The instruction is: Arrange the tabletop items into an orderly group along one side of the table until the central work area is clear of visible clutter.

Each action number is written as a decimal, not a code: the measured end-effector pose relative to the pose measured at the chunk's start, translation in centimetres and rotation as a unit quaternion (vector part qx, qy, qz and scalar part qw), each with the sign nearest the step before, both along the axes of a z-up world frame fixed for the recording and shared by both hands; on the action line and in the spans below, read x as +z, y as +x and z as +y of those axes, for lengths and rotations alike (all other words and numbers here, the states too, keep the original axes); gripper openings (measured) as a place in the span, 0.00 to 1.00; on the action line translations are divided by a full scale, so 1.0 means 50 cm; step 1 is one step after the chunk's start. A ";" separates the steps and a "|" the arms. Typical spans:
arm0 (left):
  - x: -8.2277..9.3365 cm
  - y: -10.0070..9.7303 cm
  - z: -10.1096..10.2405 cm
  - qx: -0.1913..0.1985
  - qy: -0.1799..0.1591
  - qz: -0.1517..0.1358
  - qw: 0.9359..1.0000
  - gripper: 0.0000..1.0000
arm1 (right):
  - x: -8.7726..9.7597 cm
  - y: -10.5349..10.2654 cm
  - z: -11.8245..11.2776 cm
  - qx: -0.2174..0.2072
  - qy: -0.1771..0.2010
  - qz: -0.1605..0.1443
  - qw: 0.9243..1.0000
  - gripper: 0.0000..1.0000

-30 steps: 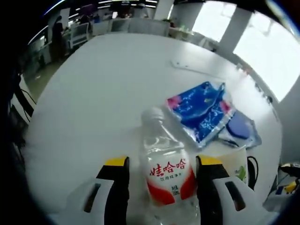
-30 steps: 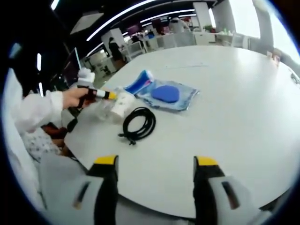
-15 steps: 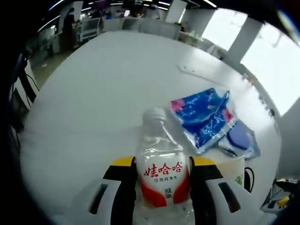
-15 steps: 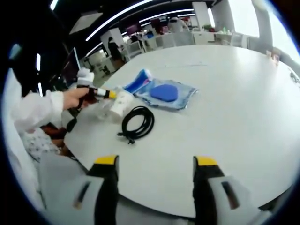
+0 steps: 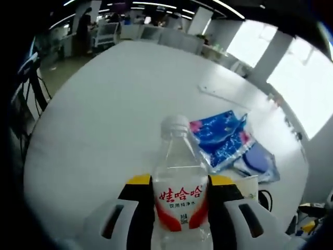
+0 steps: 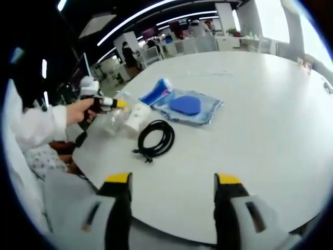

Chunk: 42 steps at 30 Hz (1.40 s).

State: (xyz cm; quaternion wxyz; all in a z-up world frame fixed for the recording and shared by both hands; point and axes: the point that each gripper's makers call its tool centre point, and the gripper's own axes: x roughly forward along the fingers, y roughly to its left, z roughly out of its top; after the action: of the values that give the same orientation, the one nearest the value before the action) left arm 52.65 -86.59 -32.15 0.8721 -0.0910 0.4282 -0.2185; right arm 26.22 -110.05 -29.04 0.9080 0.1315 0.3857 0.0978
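Between your left gripper point(image 5: 174, 195) jaws the water bottle point(image 5: 178, 177) is now clamped, where a second ago they stood apart (grasp secured). It sits beside the blue packet point(image 5: 222, 138). Your right gripper point(image 6: 173, 200) hangs open, empty.

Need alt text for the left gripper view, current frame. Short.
The left gripper is closed on a clear water bottle with a red-and-white label and white cap, held upright over a round white table. Behind it lie a blue patterned packet, a clear pouch with a blue item inside, and a white cup.
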 end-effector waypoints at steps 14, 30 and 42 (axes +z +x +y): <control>0.104 0.011 0.016 0.008 -0.027 -0.063 0.998 0.34 | 0.016 0.002 0.005 0.008 -0.001 -0.013 1.000 0.62; 0.161 0.039 -0.003 -0.027 -0.008 -0.132 0.991 0.36 | 0.014 -0.012 -0.008 -0.006 0.005 -0.017 1.000 0.60; 0.169 0.064 0.002 -0.033 0.012 -0.155 0.987 0.36 | 0.010 -0.021 -0.021 -0.019 0.007 -0.015 1.000 0.60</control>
State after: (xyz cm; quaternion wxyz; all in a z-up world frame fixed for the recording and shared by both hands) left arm 55.87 -86.47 -23.72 0.9213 -0.0316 0.2933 -0.2535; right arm 25.17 -111.10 -28.55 0.9146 0.1433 0.3685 0.0851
